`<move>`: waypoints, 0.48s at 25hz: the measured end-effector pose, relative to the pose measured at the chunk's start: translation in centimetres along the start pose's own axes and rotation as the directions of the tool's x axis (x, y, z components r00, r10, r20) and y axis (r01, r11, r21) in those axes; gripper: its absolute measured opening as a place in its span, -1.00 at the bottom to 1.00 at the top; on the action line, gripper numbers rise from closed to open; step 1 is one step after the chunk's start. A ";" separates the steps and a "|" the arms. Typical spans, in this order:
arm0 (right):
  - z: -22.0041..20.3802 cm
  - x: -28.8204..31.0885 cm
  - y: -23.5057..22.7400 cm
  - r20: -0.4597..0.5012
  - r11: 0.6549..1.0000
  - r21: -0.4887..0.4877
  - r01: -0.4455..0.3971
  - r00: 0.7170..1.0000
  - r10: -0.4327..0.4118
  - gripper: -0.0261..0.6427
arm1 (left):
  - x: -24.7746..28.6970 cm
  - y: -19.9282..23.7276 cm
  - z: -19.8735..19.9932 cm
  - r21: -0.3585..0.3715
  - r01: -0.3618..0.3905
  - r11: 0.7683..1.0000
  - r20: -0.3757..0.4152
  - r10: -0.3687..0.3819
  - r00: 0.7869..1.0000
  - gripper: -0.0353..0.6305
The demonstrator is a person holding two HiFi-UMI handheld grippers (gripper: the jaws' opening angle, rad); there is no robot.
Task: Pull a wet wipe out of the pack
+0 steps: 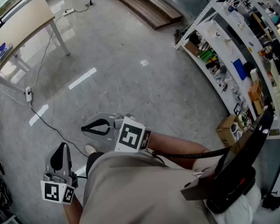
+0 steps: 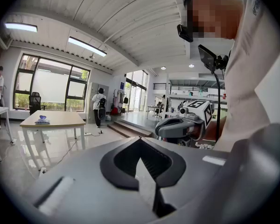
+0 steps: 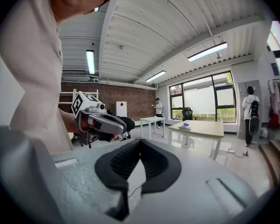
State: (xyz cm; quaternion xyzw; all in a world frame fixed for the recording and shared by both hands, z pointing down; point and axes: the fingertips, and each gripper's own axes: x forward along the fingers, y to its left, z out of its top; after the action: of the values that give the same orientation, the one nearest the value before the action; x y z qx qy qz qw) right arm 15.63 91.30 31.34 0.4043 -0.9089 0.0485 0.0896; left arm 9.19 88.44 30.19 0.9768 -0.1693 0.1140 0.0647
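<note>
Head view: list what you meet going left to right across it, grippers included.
Wooden table → left gripper → right gripper → cardboard box.

My left gripper [image 1: 61, 148] and right gripper [image 1: 86, 128] are both grey, with black pads [image 3: 114, 162] and black-on-white square markers. I see a speckled grey floor [image 1: 130, 69], a pale wood desk [image 1: 25, 20] on white legs, a blue thing [image 1: 3, 48] on it, and a beige shirt [image 1: 130, 185].
</note>
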 end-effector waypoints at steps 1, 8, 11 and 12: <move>0.1 0.0 -0.2 0.000 1.000 -0.002 -0.001 1.000 0.001 -0.91 | 0.2 0.1 0.0 0.004 -0.001 1.000 -0.003 0.001 1.000 -0.88; -0.3 -1.3 -1.5 -0.001 1.000 -0.025 -0.010 1.000 0.010 -0.91 | 2.1 -0.1 -0.3 0.006 -0.011 1.000 -0.009 0.011 1.000 -0.88; -0.2 -0.3 -2.6 0.016 0.999 -0.037 -0.020 1.000 0.021 -0.91 | 2.3 1.5 -0.6 -0.002 -0.035 0.999 -0.010 0.035 0.999 -0.88; 0.2 0.9 -2.8 0.025 1.000 -0.013 -0.027 0.999 0.027 -0.91 | 1.6 2.7 -0.5 -0.005 -0.052 0.999 -0.012 0.052 0.999 -0.88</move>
State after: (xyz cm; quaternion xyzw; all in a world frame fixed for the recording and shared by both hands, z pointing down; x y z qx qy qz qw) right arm 17.06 88.73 31.38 0.3919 -0.9157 0.0386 0.0800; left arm 9.67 85.45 31.28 0.9712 -0.1947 0.1208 0.0650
